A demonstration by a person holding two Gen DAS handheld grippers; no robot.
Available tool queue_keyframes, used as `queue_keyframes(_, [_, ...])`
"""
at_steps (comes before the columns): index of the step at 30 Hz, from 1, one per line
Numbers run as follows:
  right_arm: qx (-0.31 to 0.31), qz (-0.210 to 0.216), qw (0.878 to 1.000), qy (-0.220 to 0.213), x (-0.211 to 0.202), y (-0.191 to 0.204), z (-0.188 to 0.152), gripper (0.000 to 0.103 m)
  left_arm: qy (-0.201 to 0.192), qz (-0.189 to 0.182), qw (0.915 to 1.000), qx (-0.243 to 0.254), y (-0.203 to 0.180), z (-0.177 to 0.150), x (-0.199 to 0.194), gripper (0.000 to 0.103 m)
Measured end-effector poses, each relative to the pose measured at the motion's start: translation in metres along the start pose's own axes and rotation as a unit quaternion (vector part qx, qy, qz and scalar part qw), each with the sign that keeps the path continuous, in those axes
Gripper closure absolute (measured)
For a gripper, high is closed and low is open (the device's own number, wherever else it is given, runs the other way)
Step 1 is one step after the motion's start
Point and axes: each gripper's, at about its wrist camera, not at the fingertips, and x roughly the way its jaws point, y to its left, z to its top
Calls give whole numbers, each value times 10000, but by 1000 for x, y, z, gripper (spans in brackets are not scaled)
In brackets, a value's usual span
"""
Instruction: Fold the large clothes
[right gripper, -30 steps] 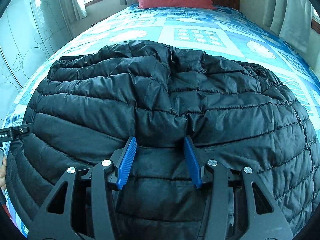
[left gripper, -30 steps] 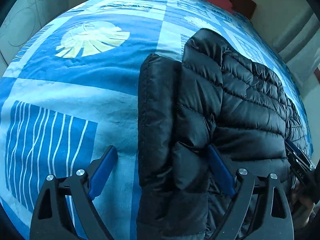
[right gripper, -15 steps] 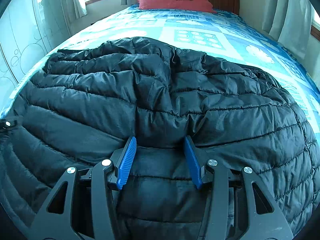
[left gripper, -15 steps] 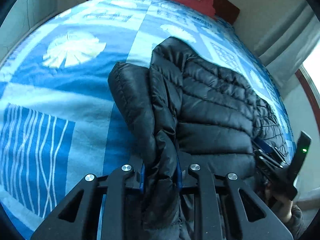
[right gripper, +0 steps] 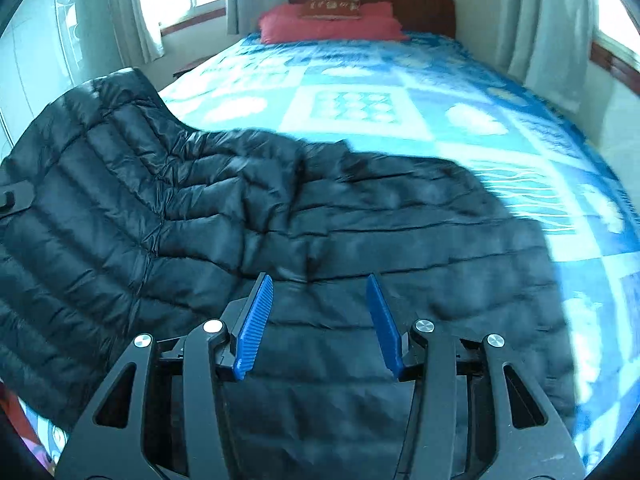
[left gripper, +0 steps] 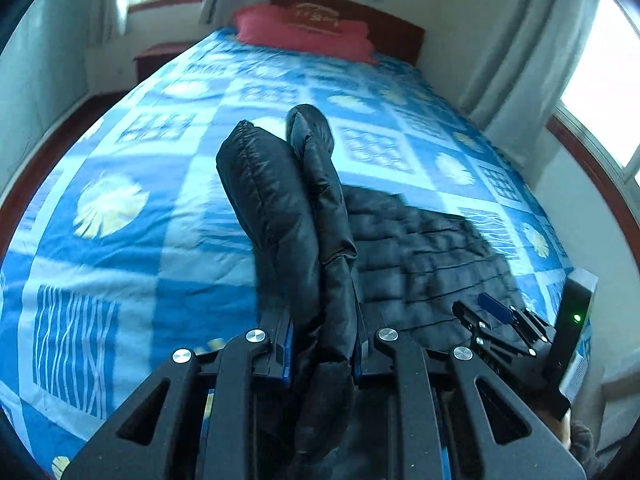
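1. One bed (right gripper: 460, 92), blue patterned cover, largest item and the landmark for all entries below. Red pillow (right gripper: 332, 26) at its head end, against a dark headboard (right gripper: 420, 10).

2. One black quilted jacket (right gripper: 360, 220), the task's thing. Lies across the foot end of the bed, long axis running side to side across the bed rather than toward the pillow. Main body flat on the cover; left edge raised off the bed and standing up as a flap.

3. One raised fold of the jacket (left gripper: 288, 208), a doubled puffy strip. Stands upright above the bed's foot end, pointing toward the pillow, with the flat body of the jacket to its right.

4. One left gripper (left gripper: 322, 350). Clamped on the raised fold, blue pads pressed into it from both sides. Nearer hand to the free edge.

5. One right gripper (right gripper: 322, 326). Pads apart, spanning a quilted band of the jacket near the bed's foot; whether they pinch the fabric or hover just over it cannot be told.

6. Judgement: next move turns on carrying the raised edge rightward across the bed, over the flat body, along the jacket's long axis; the left hand leads.
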Motion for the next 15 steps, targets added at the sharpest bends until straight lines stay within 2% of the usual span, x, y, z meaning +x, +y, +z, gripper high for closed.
queue_keyframes(4, [163, -62, 9998, -88, -27, -37, -8, 52, 28, -40, 9995, 307, -51, 2, 11, 83])
queue_keyframes(7, [261, -179, 9994, -144, -38, -63, -18, 47, 136, 13, 9989, 458, -84, 0, 28, 83])
queue_keyframes(15, [677, -401, 9969, -5, -36, -126, -35, 47, 265, 297, 9935, 1067, -171, -20, 78, 83])
